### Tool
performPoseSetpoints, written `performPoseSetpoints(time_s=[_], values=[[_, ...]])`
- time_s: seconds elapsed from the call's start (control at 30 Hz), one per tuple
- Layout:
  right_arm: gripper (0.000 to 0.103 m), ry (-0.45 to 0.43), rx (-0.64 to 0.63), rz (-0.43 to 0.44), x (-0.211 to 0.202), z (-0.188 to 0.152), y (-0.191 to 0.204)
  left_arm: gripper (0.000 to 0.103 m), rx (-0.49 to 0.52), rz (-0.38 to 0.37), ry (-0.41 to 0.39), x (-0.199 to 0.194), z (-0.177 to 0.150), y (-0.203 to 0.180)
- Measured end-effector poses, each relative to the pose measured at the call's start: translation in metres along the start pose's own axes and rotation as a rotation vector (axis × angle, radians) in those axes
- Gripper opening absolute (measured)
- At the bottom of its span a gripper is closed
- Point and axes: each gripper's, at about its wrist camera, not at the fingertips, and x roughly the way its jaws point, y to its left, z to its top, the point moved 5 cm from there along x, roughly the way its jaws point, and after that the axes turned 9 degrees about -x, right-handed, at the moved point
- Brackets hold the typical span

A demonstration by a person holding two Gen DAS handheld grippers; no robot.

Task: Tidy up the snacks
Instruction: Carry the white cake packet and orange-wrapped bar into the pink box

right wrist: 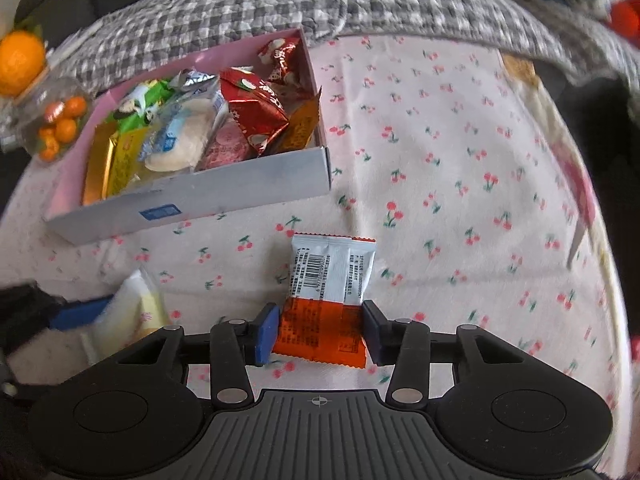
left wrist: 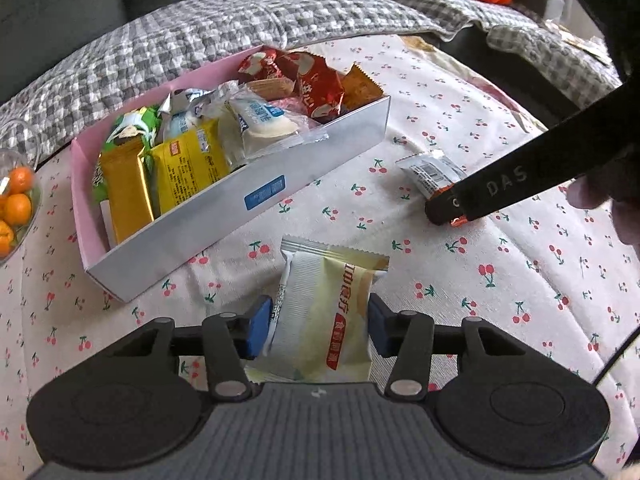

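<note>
At frame bottom, your left gripper (left wrist: 316,330) pinches the pale-yellow cake packet (left wrist: 324,312) while your right gripper (right wrist: 320,330) clamps the orange-and-white snack packet (right wrist: 330,300), both light, crinkly, slippery and crushable, best held mid-body, snack box (left wrist: 320,148) waiting upper left.

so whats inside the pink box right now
The pink box holds wrapped snacks: gold and yellow bars, white packs, red packets. Anything beneath them is covered.
</note>
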Motion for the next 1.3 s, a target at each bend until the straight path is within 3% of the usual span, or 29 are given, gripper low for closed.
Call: performPoseSetpoints(time_s=[0.2, 0.67, 1.03, 1.3], values=[[0.043, -0.033, 0.044, 0.032, -0.018, 0.003, 0.002, 0.045, -0.04, 0.015, 0.012, -0.009, 0.001, 0.003], [0.043, -0.075, 0.118, 0.075, -0.036, 0.025, 0.011, 0.045, -0.154, 0.018, -0.068, -0.037, 0.027, 0.022], [0.043, -0.173, 0.107, 0.09, -0.044, 0.101, 0.03, 0.045, -0.269, 0.086, -0.115, -0.018, 0.077, 0.064], [0.043, -0.189, 0.145, 0.12, -0.008, 0.137, 0.028, 0.045, -0.395, 0.082, -0.143, 0.007, 0.102, 0.092]])
